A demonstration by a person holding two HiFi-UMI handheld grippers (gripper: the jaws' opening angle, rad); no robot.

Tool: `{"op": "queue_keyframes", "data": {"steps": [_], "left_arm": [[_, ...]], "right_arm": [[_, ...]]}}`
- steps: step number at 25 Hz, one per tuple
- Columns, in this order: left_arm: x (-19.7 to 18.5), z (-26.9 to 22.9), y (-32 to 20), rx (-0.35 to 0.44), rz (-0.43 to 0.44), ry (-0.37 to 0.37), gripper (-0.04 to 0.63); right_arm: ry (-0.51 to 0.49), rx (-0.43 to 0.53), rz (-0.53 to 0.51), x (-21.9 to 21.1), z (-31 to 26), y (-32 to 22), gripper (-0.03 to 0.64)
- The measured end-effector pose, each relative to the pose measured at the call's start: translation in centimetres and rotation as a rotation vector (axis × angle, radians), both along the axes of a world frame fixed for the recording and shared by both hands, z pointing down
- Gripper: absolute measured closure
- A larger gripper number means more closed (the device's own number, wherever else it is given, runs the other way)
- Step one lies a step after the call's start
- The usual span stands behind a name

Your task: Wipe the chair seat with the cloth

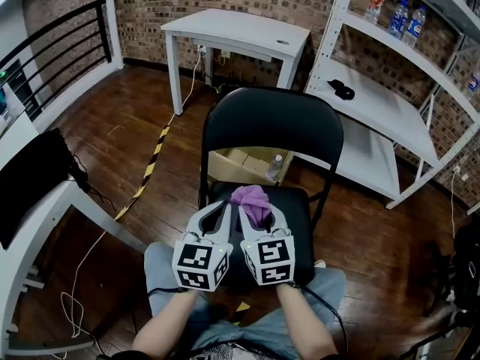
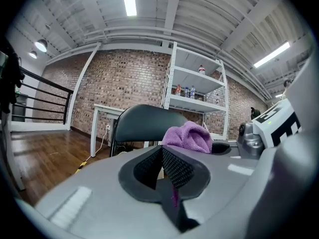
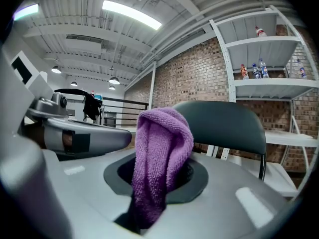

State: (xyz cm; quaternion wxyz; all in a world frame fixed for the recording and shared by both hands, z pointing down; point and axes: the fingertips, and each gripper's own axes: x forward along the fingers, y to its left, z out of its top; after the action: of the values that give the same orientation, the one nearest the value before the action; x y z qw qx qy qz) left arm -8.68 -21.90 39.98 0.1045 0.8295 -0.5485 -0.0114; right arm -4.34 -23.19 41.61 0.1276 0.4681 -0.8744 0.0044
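A black folding chair stands before me in the head view, backrest (image 1: 274, 122) upright and seat (image 1: 301, 214) partly hidden by both grippers. My right gripper (image 1: 259, 214) is shut on a purple cloth (image 1: 252, 201), which bunches up over its tips above the seat. In the right gripper view the cloth (image 3: 162, 138) hangs folded between the jaws of the right gripper (image 3: 160, 158), with the backrest (image 3: 224, 123) behind it. My left gripper (image 1: 225, 210) lies close beside it on the left. Its jaws (image 2: 162, 152) are shut with the pads together, and the cloth (image 2: 192, 136) shows just to their right.
A cardboard box (image 1: 236, 163) and a bottle (image 1: 274, 167) sit on the floor behind the chair. A white table (image 1: 232, 28) stands at the back, white shelving (image 1: 390, 103) at the right, a white desk (image 1: 45, 208) at the left. My knees (image 1: 161, 268) meet the seat's front edge.
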Motion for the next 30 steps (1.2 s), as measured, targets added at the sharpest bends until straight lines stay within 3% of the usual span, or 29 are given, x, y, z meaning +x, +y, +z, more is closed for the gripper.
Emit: {"op": "queue_keyframes", "data": {"steps": [8,17,24,30], "left_arm": [[-2.5,1.5,-1.5,-0.033,-0.035,0.014,0.589],[-4.1,2.9,-2.4,-0.063,-0.039,0.002,0.589],[-6.0,3.0,-2.4,-0.077,-0.048,0.016,0.589],[-7.1,4.3,-2.5,-0.113,-0.049,-0.006,0.589]], "right_arm": [[0.064,-0.054,-0.060,-2.8,3.4,-3.6,0.529],[0.262,-0.041,-0.123,-5.4,7.7,-8.9,0.529],[0.534,-0.024,-0.218,-7.0,12.7,-12.6,0.529],[0.724,-0.080,-0.271,-6.5,18.6,-15.8,0.529]]}}
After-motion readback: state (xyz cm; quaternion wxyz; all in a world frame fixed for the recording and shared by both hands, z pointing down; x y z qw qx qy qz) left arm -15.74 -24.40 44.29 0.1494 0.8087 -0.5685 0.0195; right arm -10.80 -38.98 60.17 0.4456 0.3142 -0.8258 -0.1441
